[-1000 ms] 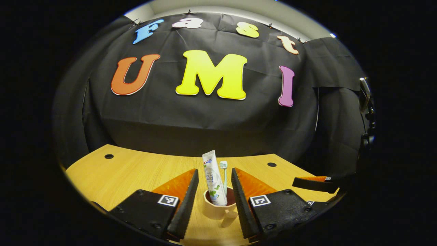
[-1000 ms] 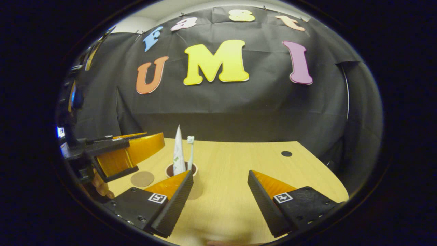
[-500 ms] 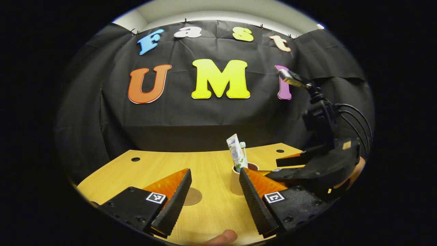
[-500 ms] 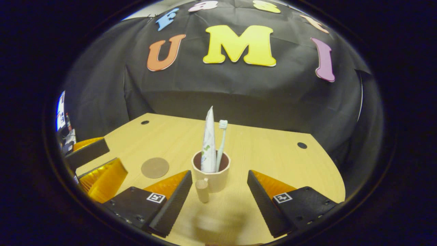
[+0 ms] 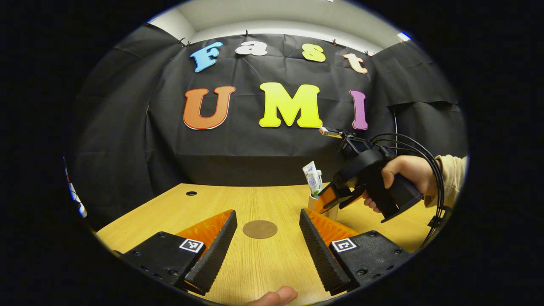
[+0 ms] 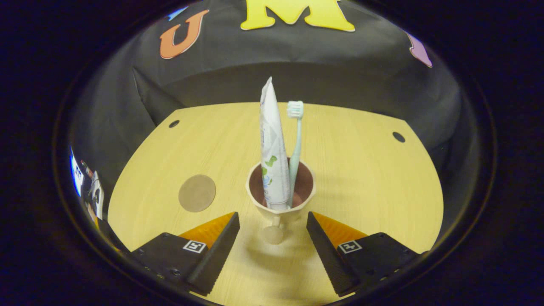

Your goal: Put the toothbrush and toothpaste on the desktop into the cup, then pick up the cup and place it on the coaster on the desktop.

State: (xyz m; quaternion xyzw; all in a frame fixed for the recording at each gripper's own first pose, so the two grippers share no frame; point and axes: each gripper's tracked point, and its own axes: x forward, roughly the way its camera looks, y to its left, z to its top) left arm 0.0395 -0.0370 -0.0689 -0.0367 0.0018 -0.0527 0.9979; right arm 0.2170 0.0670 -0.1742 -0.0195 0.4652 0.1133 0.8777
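A beige cup [image 6: 280, 199] stands on the wooden desk, its handle [image 6: 273, 234] pointing at the camera. A white toothpaste tube [image 6: 272, 144] and a pale green toothbrush [image 6: 295, 136] stand upright inside it. My right gripper [image 6: 272, 214] is open, with one finger on each side of the cup's base and not pressing on it. The round brown coaster [image 6: 196, 193] lies flat to the cup's left. In the left gripper view my left gripper [image 5: 267, 211] is open, with the coaster [image 5: 259, 229] beyond its fingers. The cup [image 5: 313, 203] and toothpaste [image 5: 313, 180] stand at the right, partly hidden by the right gripper [image 5: 335, 199].
A hand [image 5: 408, 170] in a beige sleeve holds the right gripper, with black cables looping behind it. A thumb [image 5: 276, 295] shows at the bottom edge. The desk has round holes [image 6: 174, 123] [image 6: 398, 137] near its back corners. Black cloth walls stand close behind the desk.
My right gripper has moved forward and down until its fingers flank the cup. My left gripper has drawn back and swung left, so the coaster now lies ahead of it.
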